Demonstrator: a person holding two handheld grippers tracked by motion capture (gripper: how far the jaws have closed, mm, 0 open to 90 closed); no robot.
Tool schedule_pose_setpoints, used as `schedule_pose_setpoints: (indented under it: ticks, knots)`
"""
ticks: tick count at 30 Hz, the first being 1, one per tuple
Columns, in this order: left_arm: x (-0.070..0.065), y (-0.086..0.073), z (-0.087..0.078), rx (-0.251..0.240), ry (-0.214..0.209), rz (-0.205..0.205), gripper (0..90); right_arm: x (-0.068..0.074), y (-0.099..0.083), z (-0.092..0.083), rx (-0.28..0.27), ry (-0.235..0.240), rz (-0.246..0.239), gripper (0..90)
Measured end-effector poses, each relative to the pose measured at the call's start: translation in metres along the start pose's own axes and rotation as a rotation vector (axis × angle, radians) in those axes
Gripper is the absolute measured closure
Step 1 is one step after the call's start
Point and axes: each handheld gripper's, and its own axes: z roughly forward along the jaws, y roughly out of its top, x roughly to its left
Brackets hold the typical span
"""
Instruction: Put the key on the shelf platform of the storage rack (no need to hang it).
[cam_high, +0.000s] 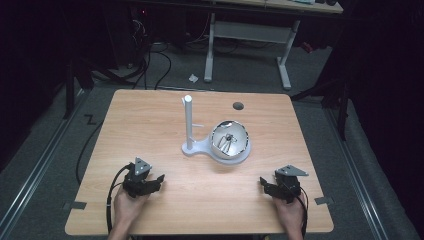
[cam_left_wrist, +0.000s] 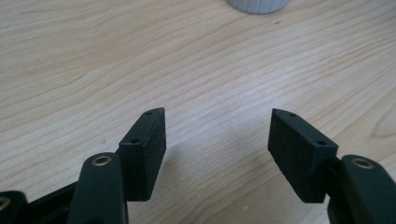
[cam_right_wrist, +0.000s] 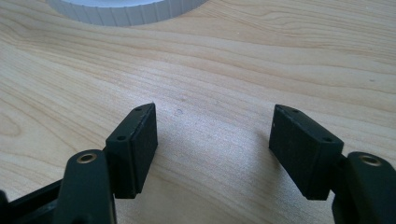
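Note:
A white stand (cam_high: 189, 125) with an upright post and a round base sits on the middle of the wooden table (cam_high: 150, 115). A shiny metal bowl (cam_high: 229, 139) rests on the base, with small metal pieces inside it. My left gripper (cam_high: 159, 180) lies near the front left edge, open and empty, jaws toward the stand. My right gripper (cam_high: 263, 184) lies at the front right, also open and empty. In the left gripper view the jaws (cam_left_wrist: 217, 135) stand wide over bare wood, with the white base (cam_left_wrist: 257, 5) ahead. The right gripper (cam_right_wrist: 212, 130) faces the ribbed white base (cam_right_wrist: 126, 11).
A dark round hole (cam_high: 238, 105) marks the tabletop behind the bowl. Past the far edge is a grey floor with cables (cam_high: 150, 60) and a white desk frame (cam_high: 247, 35). Tape tabs (cam_high: 75, 205) sit at the front corners.

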Motion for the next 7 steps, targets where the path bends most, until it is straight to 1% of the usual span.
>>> schedule_pose_setpoints:
  ticks: [1,2,3,4,7]
  knots:
    - [0.0011,-0.002,0.0006,0.002,0.005,0.004,37.5,0.0,0.0,0.0,0.0,0.0,0.0,32.7]
    - [0.0029,-0.0037,0.0002,-0.014,-0.005,-0.005,36.6,0.0,0.0,0.0,0.0,0.0,0.0,32.7]
    - [0.0043,-0.0041,-0.0003,-0.028,-0.011,-0.028,36.4,0.0,0.0,0.0,0.0,0.0,0.0,32.7]
    - [0.0054,-0.0041,-0.0009,-0.028,-0.001,-0.023,36.5,0.0,0.0,0.0,0.0,0.0,0.0,32.7]
    - [0.0055,-0.0042,-0.0011,-0.028,0.0,-0.022,35.8,0.0,0.0,0.0001,0.0,0.0,0.0,32.7]
